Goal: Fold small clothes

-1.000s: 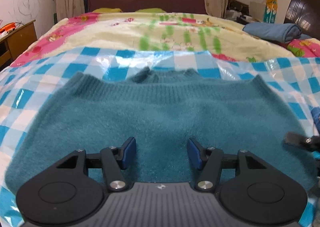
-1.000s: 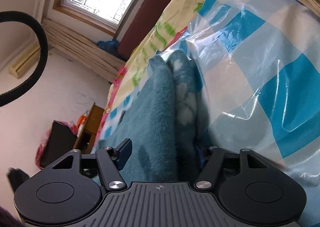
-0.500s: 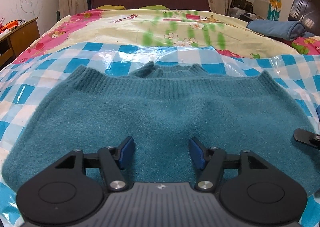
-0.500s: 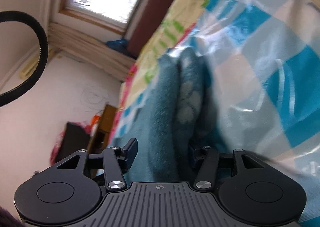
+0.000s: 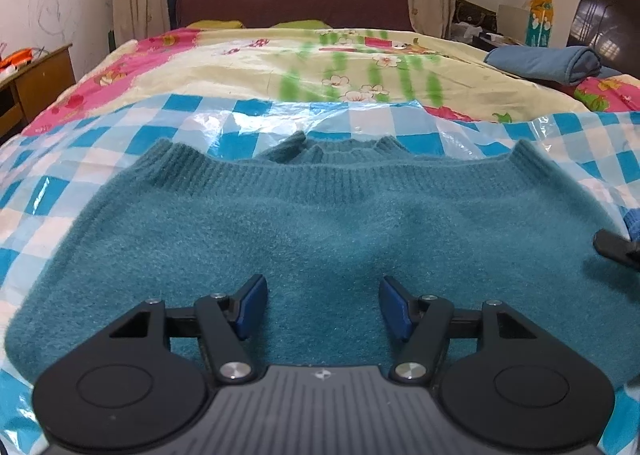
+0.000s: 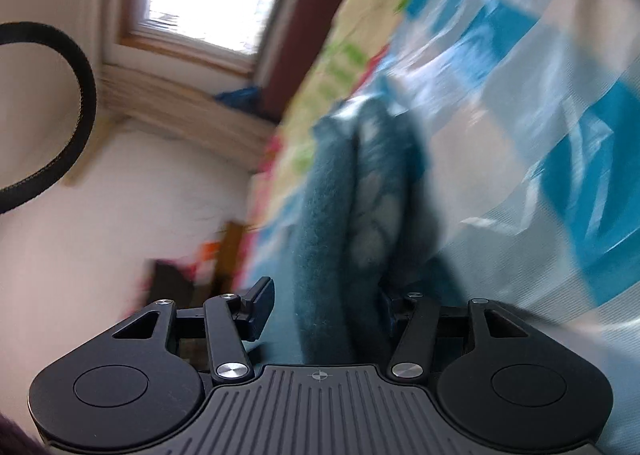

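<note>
A small teal knitted sweater lies folded flat on a blue-and-white checked plastic sheet on a bed. My left gripper is open and empty, hovering just over the sweater's near edge. My right gripper is open, tilted on its side, with the sweater's right edge standing between its spread jaws. The view is blurred and I cannot tell whether the pads touch the cloth. One right fingertip shows at the right edge of the left wrist view.
A floral bedspread covers the bed beyond the sheet, up to a dark red headboard. A folded blue cloth lies at the far right. A wooden desk stands at the left.
My left gripper has drawn back slightly, so more of the sweater shows. My right gripper has shifted and tilted along the sweater's right edge; its view is now blurred.
</note>
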Demonstrator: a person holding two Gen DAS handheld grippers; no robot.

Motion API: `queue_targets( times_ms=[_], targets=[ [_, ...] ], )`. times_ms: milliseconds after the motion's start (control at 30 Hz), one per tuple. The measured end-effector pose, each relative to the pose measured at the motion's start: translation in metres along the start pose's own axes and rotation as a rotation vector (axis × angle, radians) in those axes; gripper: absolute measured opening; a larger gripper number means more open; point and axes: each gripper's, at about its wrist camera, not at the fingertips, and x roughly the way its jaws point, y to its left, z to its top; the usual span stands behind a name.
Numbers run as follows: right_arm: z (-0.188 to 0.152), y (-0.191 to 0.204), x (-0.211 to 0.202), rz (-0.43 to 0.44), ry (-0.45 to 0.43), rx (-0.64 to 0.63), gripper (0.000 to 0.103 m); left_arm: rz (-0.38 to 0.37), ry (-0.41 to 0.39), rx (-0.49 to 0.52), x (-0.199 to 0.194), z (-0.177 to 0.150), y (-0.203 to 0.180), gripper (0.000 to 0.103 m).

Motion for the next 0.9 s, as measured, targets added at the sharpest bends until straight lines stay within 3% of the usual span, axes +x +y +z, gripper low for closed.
queue_targets(
  times_ms=[67, 100, 167, 267, 333, 367, 400, 533, 600, 667, 800, 900],
  targets=[
    [0.001, -0.008, 0.006, -0.063, 0.025, 0.027, 0.049, -0.004, -0.009, -0.002, 0.000, 0.000, 0.000, 0.066],
    [0.000, -0.007, 0.010, -0.111, 0.039, 0.005, 0.040, -0.005, -0.016, -0.002, 0.000, 0.001, 0.001, 0.066],
    [-0.005, 0.003, 0.016, -0.165, 0.059, -0.089, 0.044, -0.009, -0.028, 0.003, 0.000, 0.002, 0.001, 0.066],
    [-0.009, 0.010, 0.019, -0.165, 0.082, -0.153, 0.049, -0.014, -0.043, 0.027, 0.002, 0.003, 0.002, 0.067],
    [-0.005, 0.003, 0.015, -0.135, 0.071, -0.079, 0.044, -0.022, -0.060, 0.032, 0.002, 0.004, 0.006, 0.067],
    [-0.003, -0.003, 0.013, -0.123, 0.067, -0.028, 0.034, -0.025, -0.077, 0.029, 0.001, 0.004, 0.008, 0.067],
    [-0.002, -0.008, 0.009, -0.102, 0.063, 0.028, 0.030, -0.024, -0.103, 0.024, -0.002, 0.005, 0.010, 0.067],
    [-0.007, 0.004, 0.000, -0.093, 0.049, 0.056, 0.027, -0.021, -0.215, 0.028, -0.009, 0.007, 0.016, 0.066],
    [-0.008, 0.014, -0.003, -0.110, 0.040, 0.052, 0.027, -0.044, -0.197, 0.043, 0.000, 0.001, 0.015, 0.066],
    [-0.007, 0.024, -0.007, -0.117, 0.026, 0.067, 0.026, -0.073, -0.129, 0.051, 0.016, -0.011, 0.011, 0.064],
    [-0.006, 0.053, -0.019, -0.161, -0.003, 0.033, 0.026, -0.094, -0.171, 0.060, 0.009, -0.033, -0.007, 0.062],
    [0.000, 0.076, -0.030, -0.218, -0.020, -0.002, 0.026, -0.175, -0.173, 0.039, 0.000, -0.041, -0.012, 0.061]
  ],
)
